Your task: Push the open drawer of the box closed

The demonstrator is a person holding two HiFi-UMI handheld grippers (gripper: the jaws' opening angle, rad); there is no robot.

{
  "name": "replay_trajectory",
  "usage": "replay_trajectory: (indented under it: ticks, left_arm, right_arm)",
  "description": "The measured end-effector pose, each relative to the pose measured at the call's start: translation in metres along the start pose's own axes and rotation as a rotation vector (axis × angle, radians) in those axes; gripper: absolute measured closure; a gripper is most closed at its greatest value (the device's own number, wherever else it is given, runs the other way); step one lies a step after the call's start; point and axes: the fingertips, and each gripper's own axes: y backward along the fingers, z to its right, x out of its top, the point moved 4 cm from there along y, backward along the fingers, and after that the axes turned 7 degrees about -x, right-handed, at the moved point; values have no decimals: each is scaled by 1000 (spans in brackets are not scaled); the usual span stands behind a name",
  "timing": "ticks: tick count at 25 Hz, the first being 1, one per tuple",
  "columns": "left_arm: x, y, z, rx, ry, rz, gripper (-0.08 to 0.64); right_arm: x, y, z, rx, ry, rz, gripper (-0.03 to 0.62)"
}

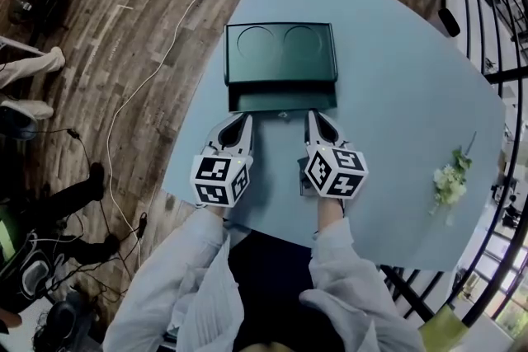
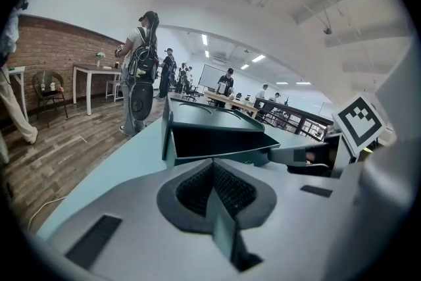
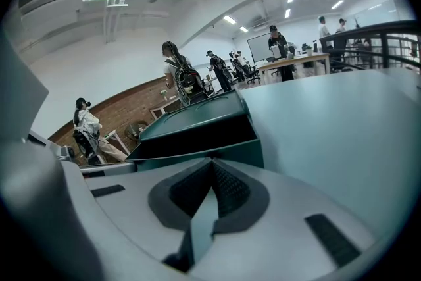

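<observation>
A dark green box [image 1: 280, 52] with two round hollows in its top stands on the light blue table [image 1: 396, 95]. Its drawer [image 1: 282, 100] is pulled out toward me. My left gripper [image 1: 242, 121] is shut, its tips at the left part of the drawer front. My right gripper [image 1: 316, 119] is also shut, tips at the right part of the drawer front. In the left gripper view the open drawer [image 2: 220, 149] lies just ahead of the jaws. The right gripper view shows the drawer [image 3: 197, 153] close in front, its front wall right at the jaw tips.
A small bunch of white flowers [image 1: 450, 180] lies on the table at the right. A white cable [image 1: 157, 70] runs over the wooden floor on the left. A black railing [image 1: 495, 29] stands at the right. People [image 2: 141, 72] stand in the room behind the box.
</observation>
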Motion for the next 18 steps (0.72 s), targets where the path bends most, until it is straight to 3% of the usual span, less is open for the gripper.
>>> replay_trajectory:
  ticks: [18]
  left_arm:
    - [11,-13,-9,-2,-5,9,543]
  right_arm:
    - [12,-14,-1,-1,-16,16,584]
